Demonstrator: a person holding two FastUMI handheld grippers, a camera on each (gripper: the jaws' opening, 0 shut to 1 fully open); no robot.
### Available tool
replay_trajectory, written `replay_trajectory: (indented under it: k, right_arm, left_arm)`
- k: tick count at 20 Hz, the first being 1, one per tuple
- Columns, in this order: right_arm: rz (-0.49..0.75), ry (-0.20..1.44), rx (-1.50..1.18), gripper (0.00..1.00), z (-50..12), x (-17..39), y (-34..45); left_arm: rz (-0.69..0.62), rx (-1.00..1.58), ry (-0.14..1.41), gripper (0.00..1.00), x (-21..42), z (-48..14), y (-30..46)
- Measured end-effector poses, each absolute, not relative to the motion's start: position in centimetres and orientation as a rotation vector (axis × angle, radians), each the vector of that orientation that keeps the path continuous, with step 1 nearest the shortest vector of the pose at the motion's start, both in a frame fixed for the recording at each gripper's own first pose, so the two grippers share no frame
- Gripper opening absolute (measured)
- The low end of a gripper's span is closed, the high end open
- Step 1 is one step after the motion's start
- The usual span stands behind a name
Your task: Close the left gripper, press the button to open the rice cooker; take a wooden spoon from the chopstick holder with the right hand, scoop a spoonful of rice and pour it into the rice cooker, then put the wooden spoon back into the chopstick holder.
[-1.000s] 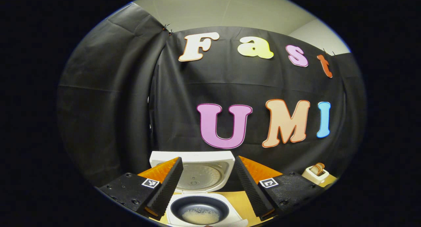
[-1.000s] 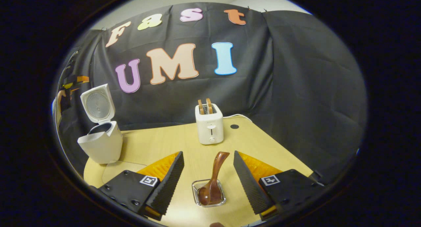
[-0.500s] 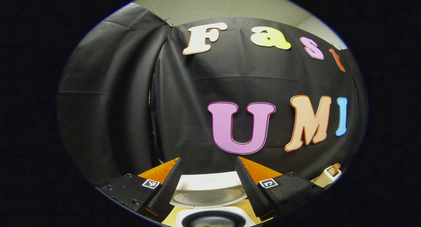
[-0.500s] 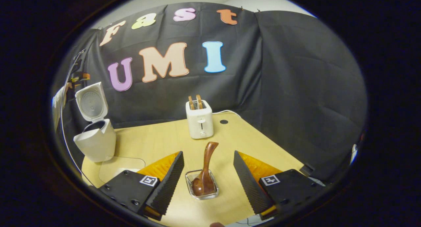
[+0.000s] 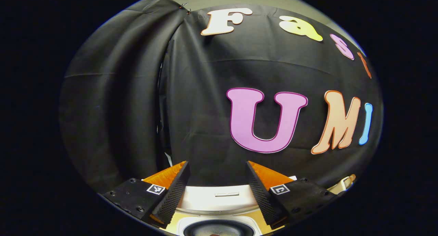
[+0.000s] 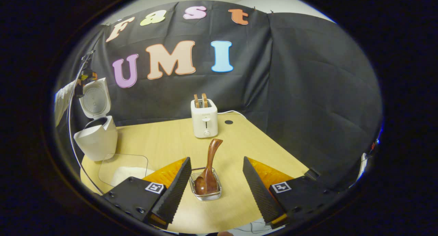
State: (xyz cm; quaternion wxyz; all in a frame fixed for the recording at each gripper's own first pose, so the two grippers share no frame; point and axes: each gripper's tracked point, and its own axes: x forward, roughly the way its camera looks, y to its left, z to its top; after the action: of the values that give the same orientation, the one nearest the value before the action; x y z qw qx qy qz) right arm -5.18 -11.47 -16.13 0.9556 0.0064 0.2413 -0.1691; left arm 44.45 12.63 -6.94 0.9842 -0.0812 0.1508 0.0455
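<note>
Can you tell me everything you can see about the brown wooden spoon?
The glossy dark brown wooden spoon stands bowl-down in a small clear holder with a metal rim on the pale wooden table. Its rounded bowl rests inside the holder, and its curved handle rises and leans away toward the white toaster, ending in a bent tip. It sits ahead of the right gripper, between its open fingers, and neither finger touches it.
</note>
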Motion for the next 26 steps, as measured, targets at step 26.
replay_trajectory:
  k: [26]
  right_arm:
    - [-0.107,0.462,0.063,0.99,-16.4,-1.5,-5.9]
  left_arm:
    - [0.044,-0.116,0.352,0.96,26.7,-13.9,8.2]
